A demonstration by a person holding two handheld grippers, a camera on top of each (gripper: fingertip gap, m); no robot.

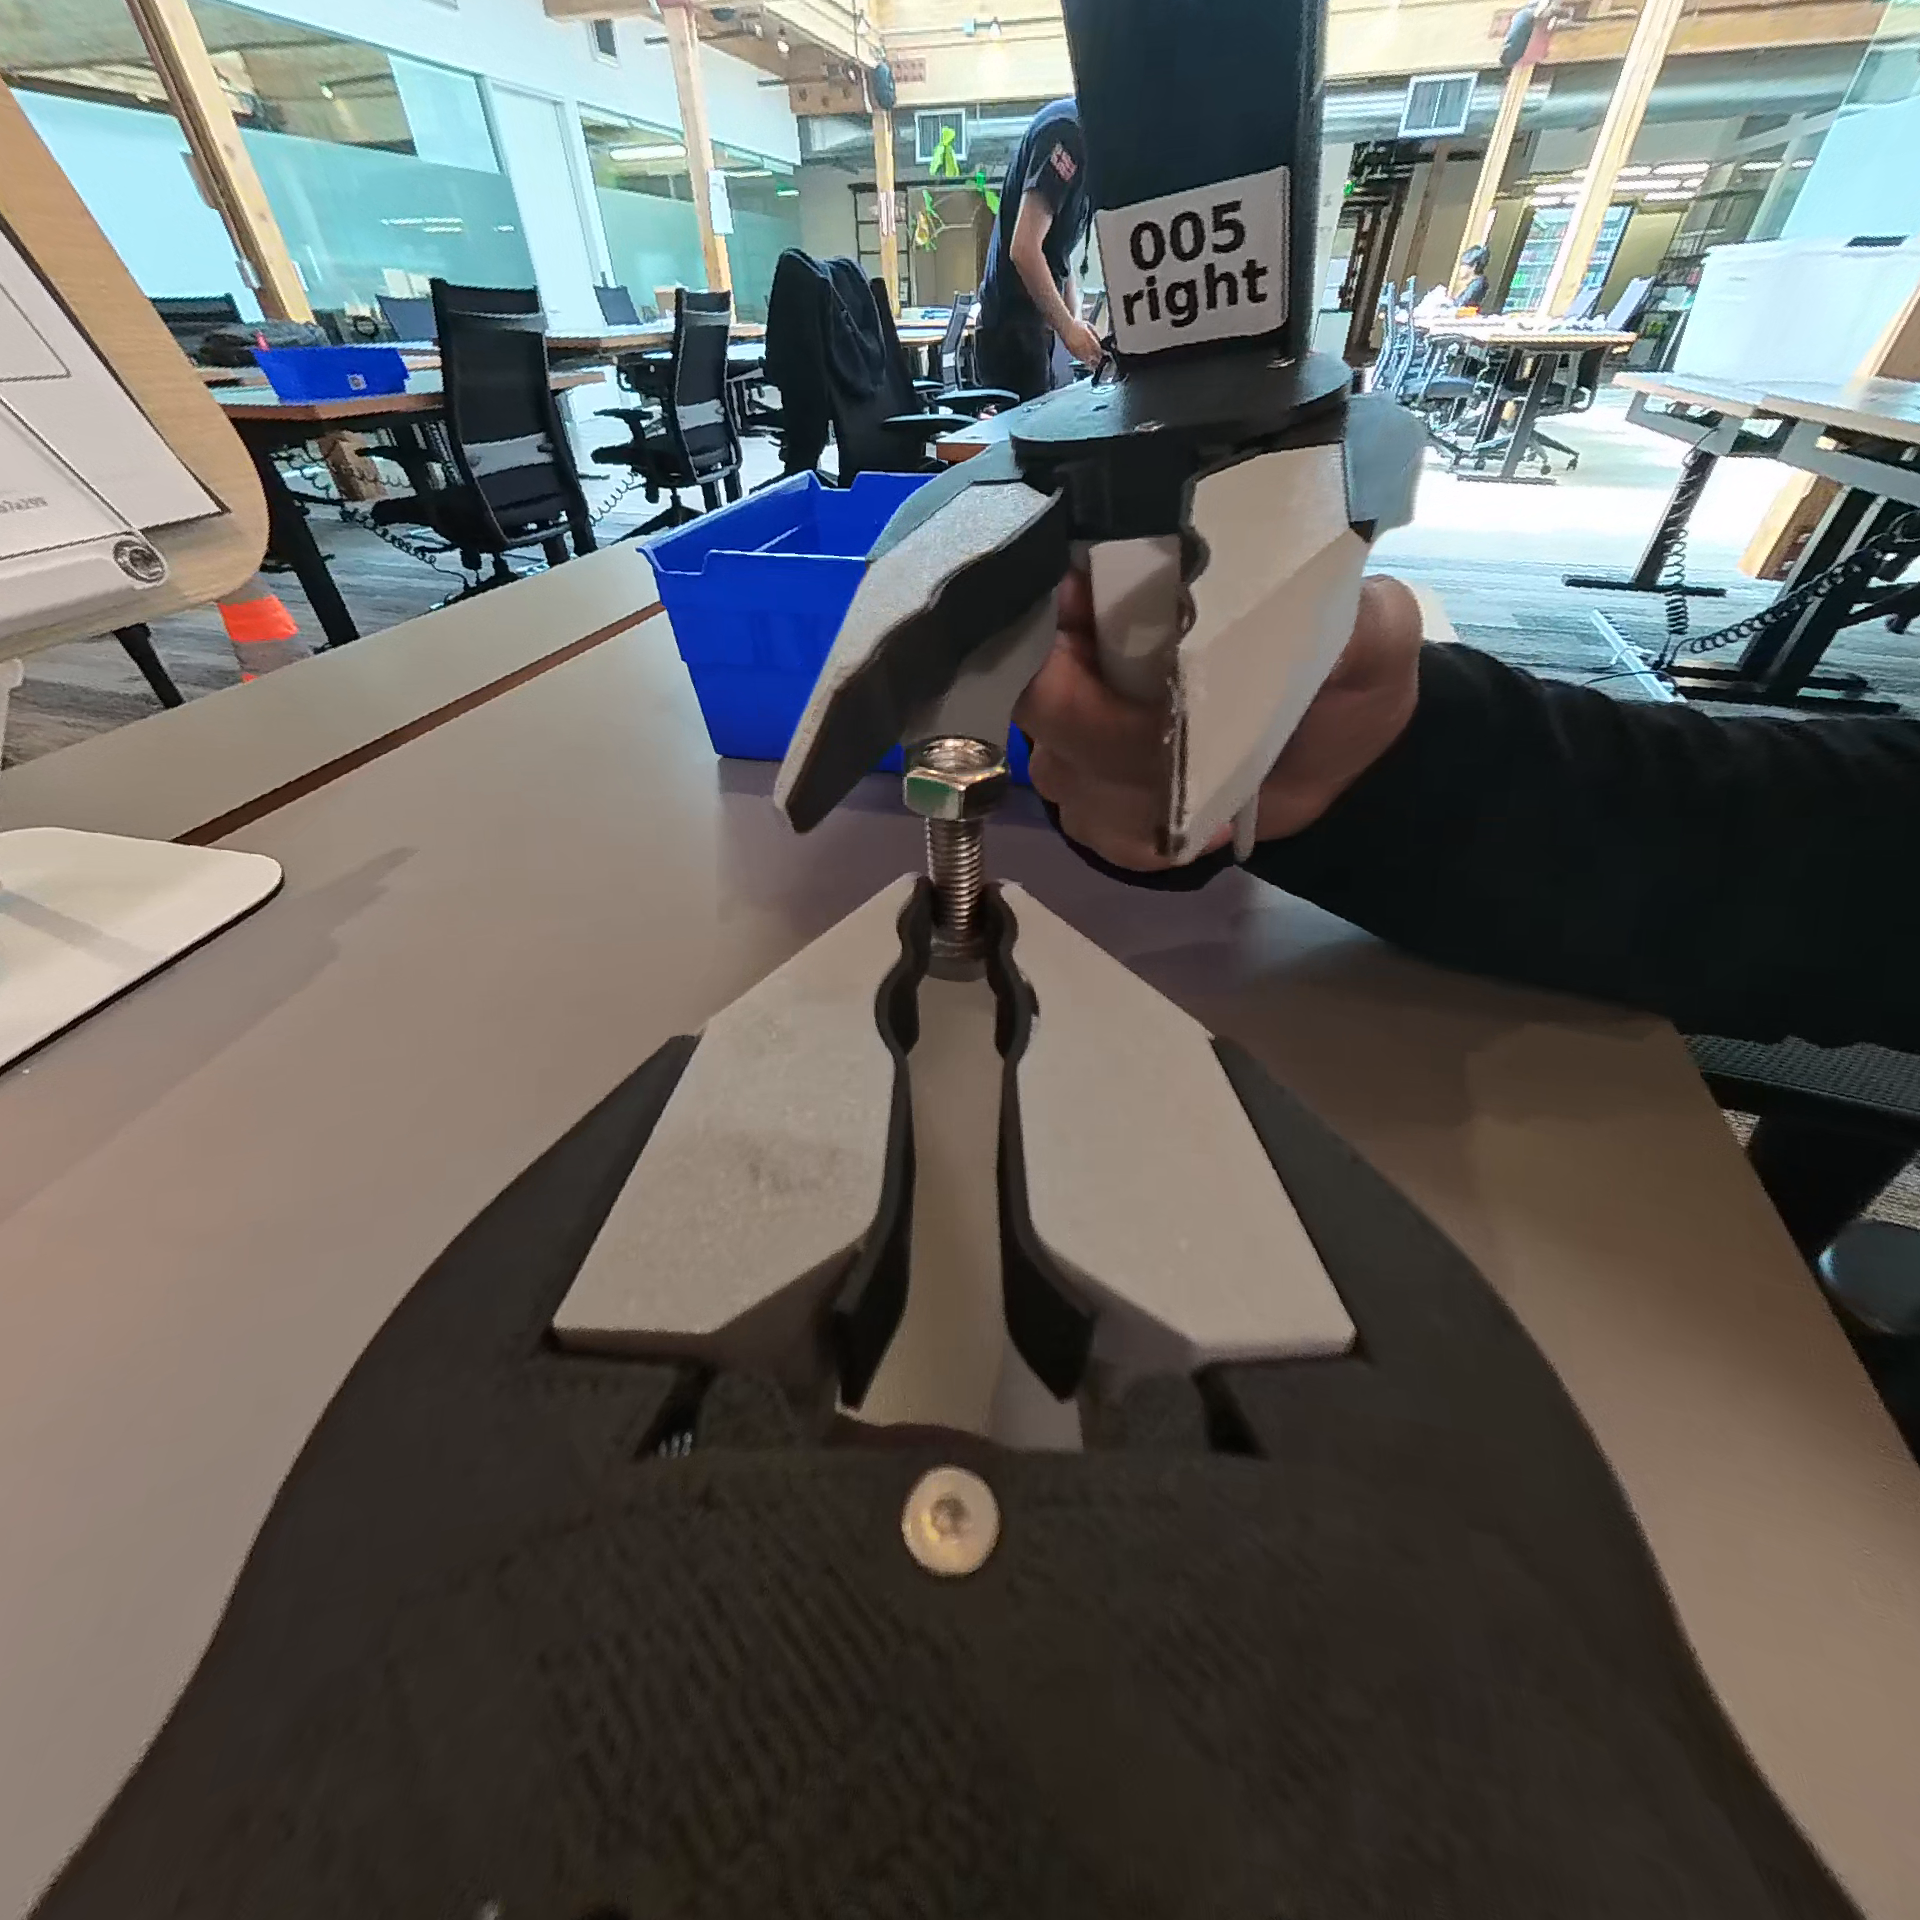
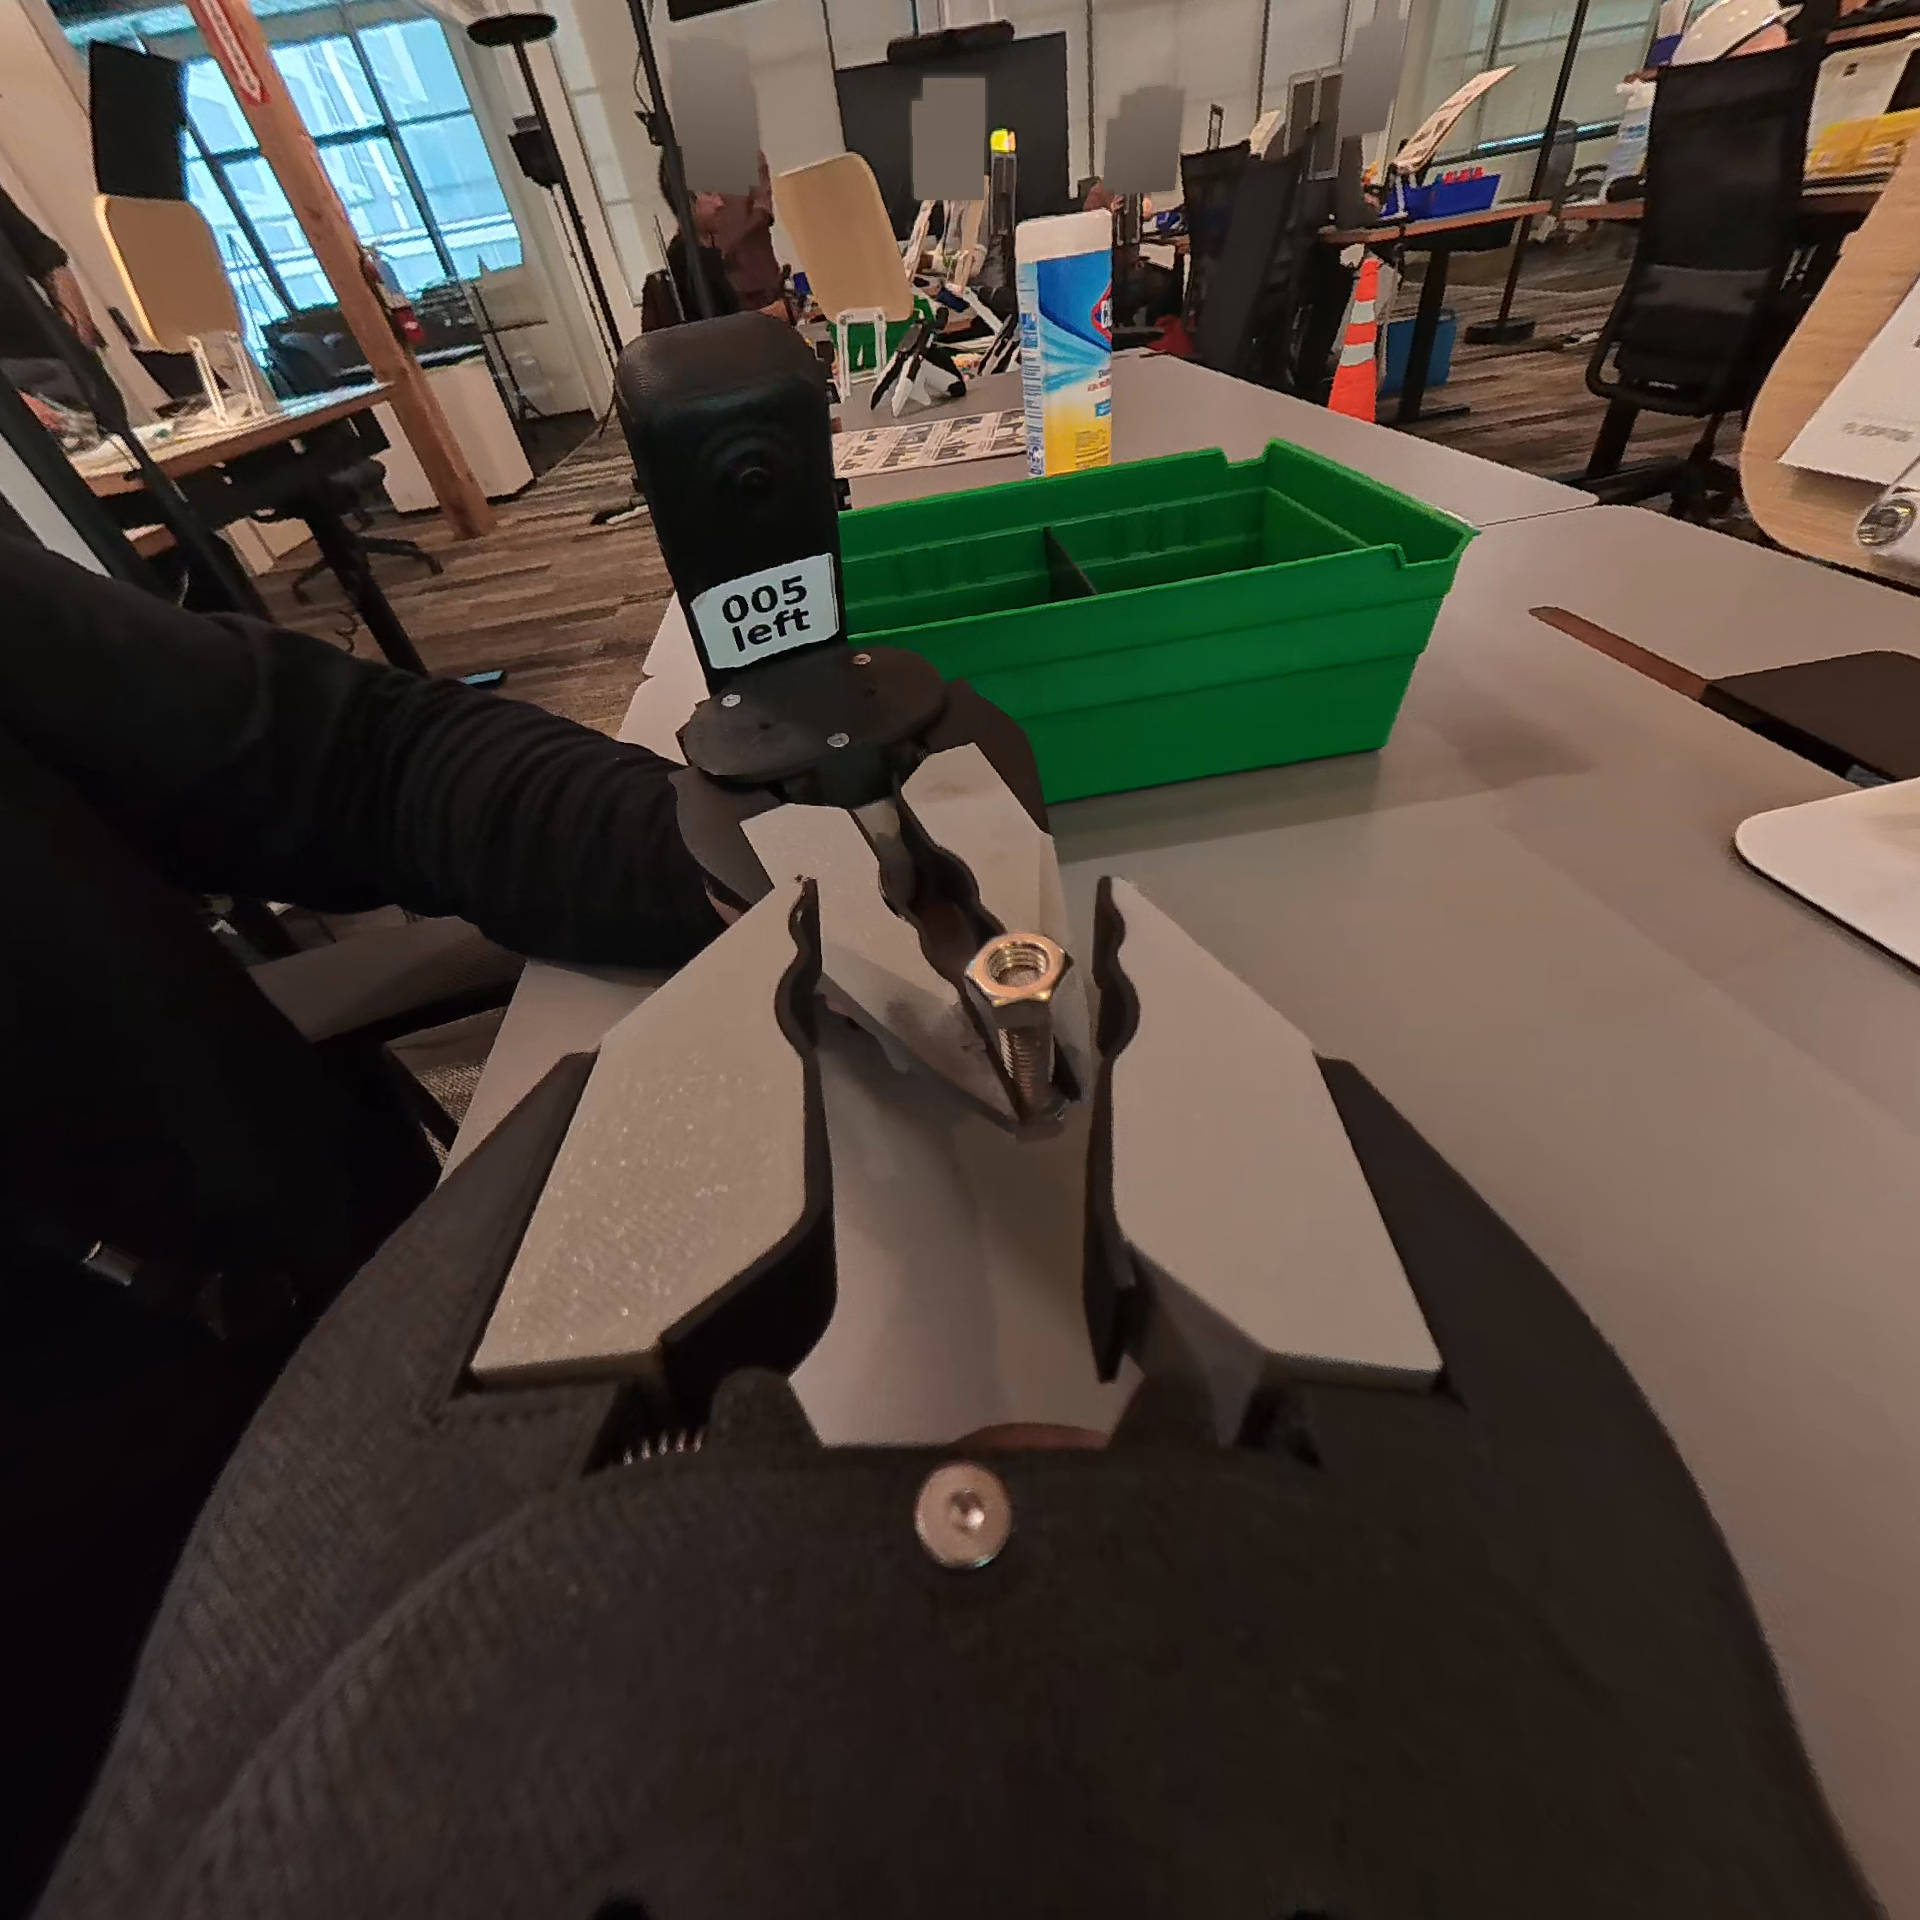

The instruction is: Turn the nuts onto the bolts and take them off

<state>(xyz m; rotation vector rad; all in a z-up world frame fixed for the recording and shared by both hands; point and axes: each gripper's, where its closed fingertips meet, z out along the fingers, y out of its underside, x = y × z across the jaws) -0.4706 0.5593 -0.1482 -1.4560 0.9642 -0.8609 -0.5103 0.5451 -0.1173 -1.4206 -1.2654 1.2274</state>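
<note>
The left gripper is clamped on the bolt, upright at 12 o'clock. The right gripper is wide open around the nut at the bolt tip. Next: close, then turn.

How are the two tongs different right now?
The left tongs are shut on the upright threaded steel bolt; the right tongs are open, holding nothing. The left ones grip low on the bolt; the right ones sit around the shiny hex nut on top. Both have grey fingers.
</note>
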